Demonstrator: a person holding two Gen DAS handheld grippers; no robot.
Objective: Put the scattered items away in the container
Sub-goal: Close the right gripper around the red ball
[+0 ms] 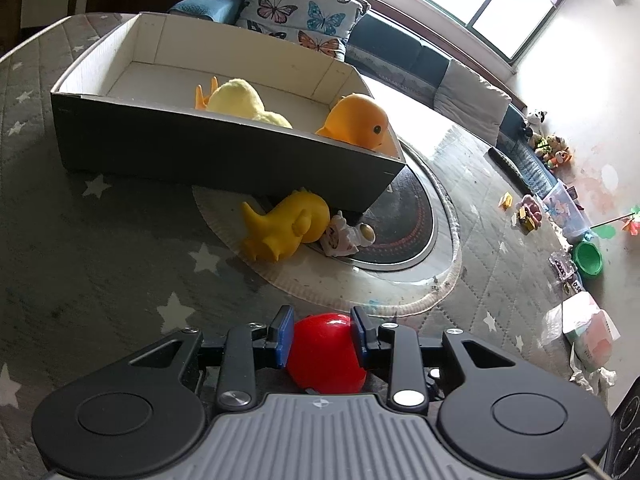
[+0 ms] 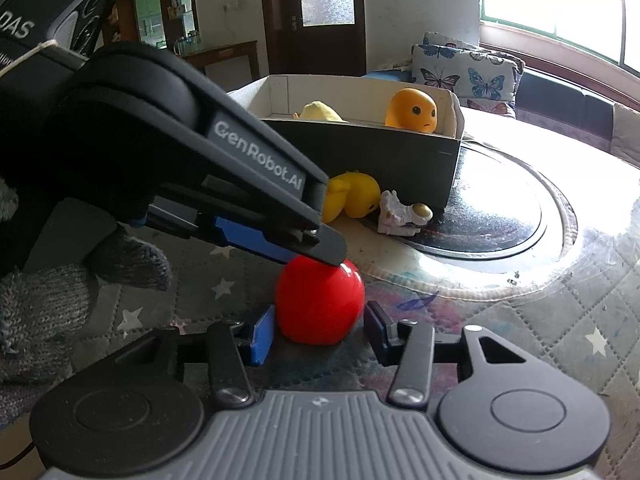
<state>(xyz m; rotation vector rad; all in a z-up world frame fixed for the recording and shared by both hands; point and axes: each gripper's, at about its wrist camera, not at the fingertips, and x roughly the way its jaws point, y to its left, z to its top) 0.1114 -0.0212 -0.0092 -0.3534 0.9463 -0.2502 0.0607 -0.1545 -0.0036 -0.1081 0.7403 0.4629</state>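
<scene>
A red ball point(image 1: 326, 356) lies on the star-patterned cloth, and my left gripper point(image 1: 322, 320) is shut on it, blue pads pressed to both sides. In the right wrist view the left gripper's finger point(image 2: 320, 240) comes down onto the red ball point(image 2: 320, 304) from the upper left. My right gripper point(image 2: 320, 332) flanks the ball's lower half; a thin gap shows at its right pad. The dark cardboard box point(image 1: 224, 152) holds a yellow plush point(image 1: 236, 98) and an orange duck point(image 1: 356, 124). A yellow dinosaur toy point(image 1: 284, 224) and a small astronaut figure point(image 1: 344, 236) lie against the box's near wall.
A round black glass plate point(image 2: 500, 216) sits in the table's middle, partly under the box point(image 2: 380, 160). A gloved hand point(image 2: 48, 300) holds the left gripper. A butterfly cushion point(image 1: 296, 12) and a sofa stand behind; more toys and a green bowl point(image 1: 588, 258) lie far right.
</scene>
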